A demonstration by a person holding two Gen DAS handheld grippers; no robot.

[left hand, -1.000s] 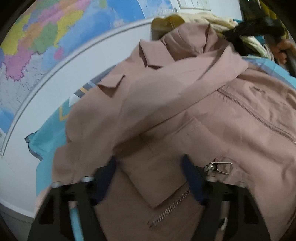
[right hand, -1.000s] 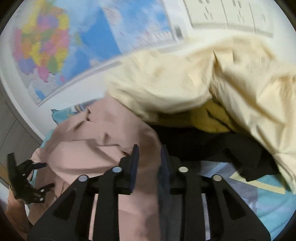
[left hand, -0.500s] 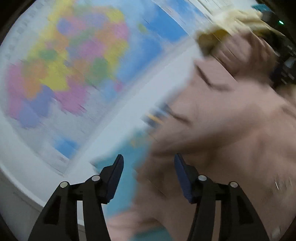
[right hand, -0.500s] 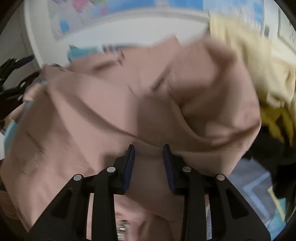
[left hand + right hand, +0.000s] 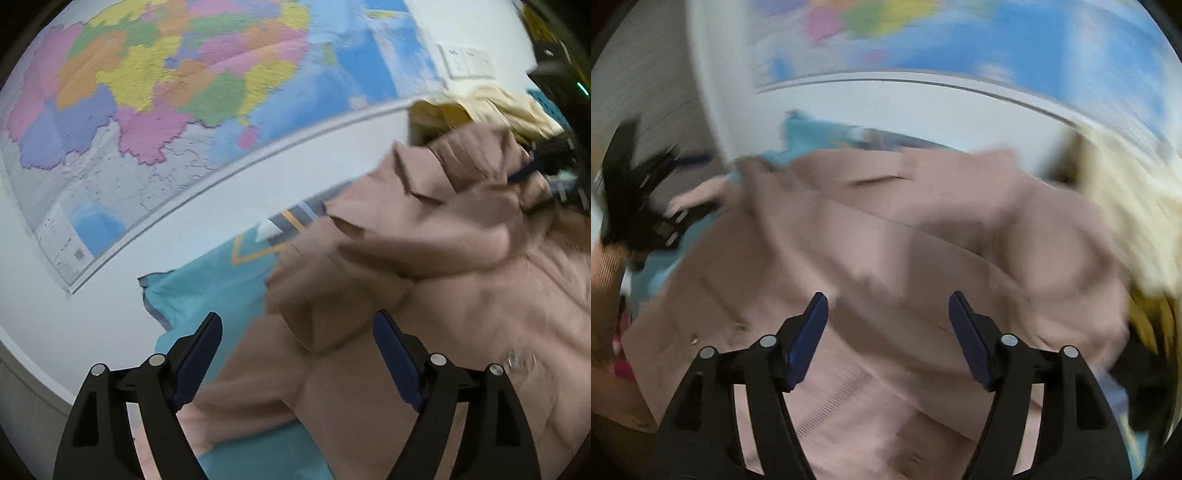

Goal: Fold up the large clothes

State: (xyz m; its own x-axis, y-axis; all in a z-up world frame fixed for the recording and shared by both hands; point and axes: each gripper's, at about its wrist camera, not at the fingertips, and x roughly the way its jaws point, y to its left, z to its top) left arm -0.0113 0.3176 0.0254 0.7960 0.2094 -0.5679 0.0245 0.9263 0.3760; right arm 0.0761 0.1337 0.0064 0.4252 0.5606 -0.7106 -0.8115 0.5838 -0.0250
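A dusty-pink jacket [image 5: 436, 280] with a collar and zip lies spread on a teal bed sheet [image 5: 218, 284]. It also fills the right wrist view [image 5: 886, 251], which is blurred. My left gripper [image 5: 297, 332] is open and empty above the jacket's left edge. My right gripper [image 5: 888, 314] is open and empty over the jacket's middle. The right gripper also shows in the left wrist view [image 5: 546, 162] at the far right, by the collar. The left gripper shows in the right wrist view [image 5: 642, 206] at the far left.
A cream garment [image 5: 491, 107] and a yellow one [image 5: 1152, 317] are piled beyond the jacket on the right. A coloured wall map [image 5: 177, 85] hangs on the white wall behind the bed. A wall socket plate [image 5: 465, 62] is at the upper right.
My right gripper has opened and let go of the pink fabric, which now lies folded over the jacket. My left gripper has swung left and back, staying open.
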